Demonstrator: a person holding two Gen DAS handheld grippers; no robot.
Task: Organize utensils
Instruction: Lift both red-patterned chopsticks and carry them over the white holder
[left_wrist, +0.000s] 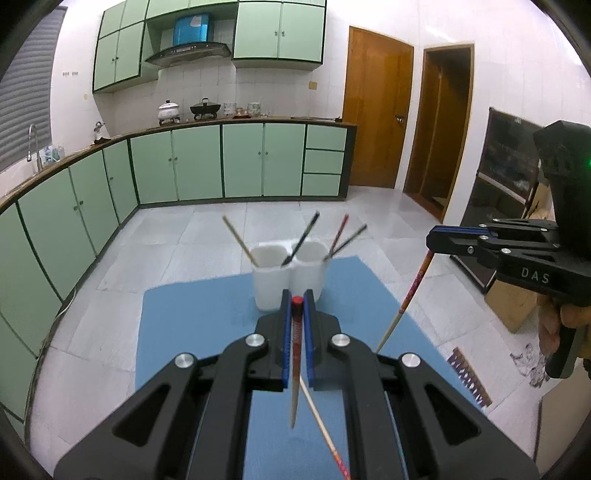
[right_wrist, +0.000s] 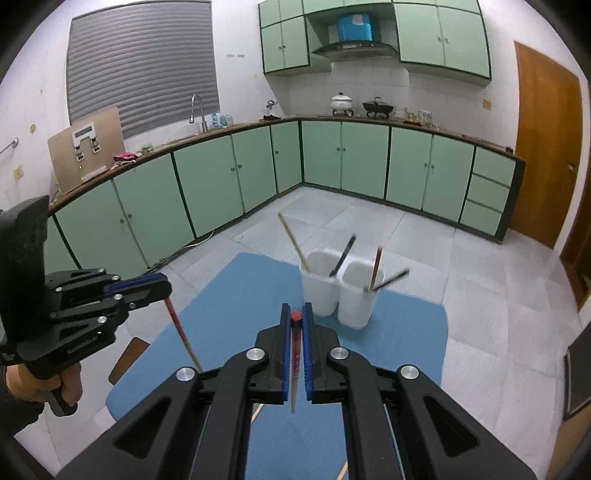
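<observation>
From the left wrist, a red-topped chopstick (left_wrist: 295, 354) is seen pinched near its top in the narrowed left hand-held gripper (left_wrist: 297, 299), hanging over the blue mat (left_wrist: 192, 325). Thin, light and stiff, it is judged liable to pivot unless gripped high.

From the right wrist, another chopstick (right_wrist: 294, 365) is held likewise by the right hand-held gripper (right_wrist: 294, 314), near the white twin-cup holder (right_wrist: 340, 295).

a white two-cup holder (left_wrist: 288, 277) stands upright on a blue mat (left_wrist: 192, 325). four chopsticks lean out of it: a tan one (left_wrist: 240, 240) and a black one (left_wrist: 303, 236) in one cup, a red one (left_wrist: 340, 232) and a dark one (left_wrist: 349, 240) in the other. two red-topped chopsticks (left_wrist: 295, 354) (right_wrist: 294, 362) hang tip-down above the mat, and another lies flat on the mat (left_wrist: 325, 432).
</observation>
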